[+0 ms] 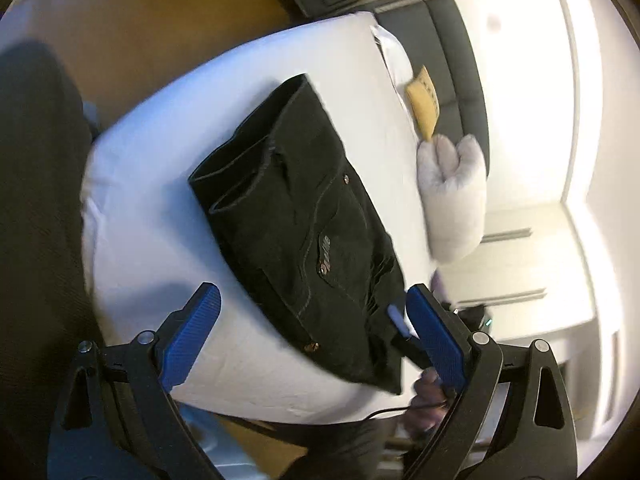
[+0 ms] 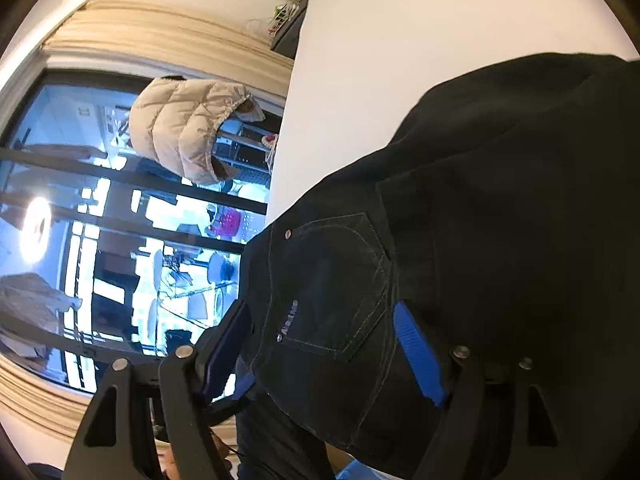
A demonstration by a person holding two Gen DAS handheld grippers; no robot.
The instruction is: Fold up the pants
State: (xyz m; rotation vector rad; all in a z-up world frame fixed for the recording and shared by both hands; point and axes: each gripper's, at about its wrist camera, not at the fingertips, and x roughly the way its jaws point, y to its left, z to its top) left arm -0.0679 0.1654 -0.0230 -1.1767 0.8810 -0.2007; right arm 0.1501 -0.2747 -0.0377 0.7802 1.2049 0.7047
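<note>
Left hand-held gripper (image 1: 312, 332) wide open, empty, above folded black pants (image 1: 296, 216) on white table (image 1: 152, 208), wood floor (image 1: 132, 40) beyond.

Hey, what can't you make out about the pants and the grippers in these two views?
- Left wrist view: black pants near corner blurred; the right gripper is mostly hidden behind the blue finger.
- Right wrist view: pants cut off at the right edge; the folded layers' underside is hidden.

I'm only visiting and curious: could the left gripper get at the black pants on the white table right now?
Probably yes. The left gripper is open, pointing down at the folded black pants on the white table, with nothing between them. The right gripper's blue finger sits at the near edge, which might crowd that corner.
</note>
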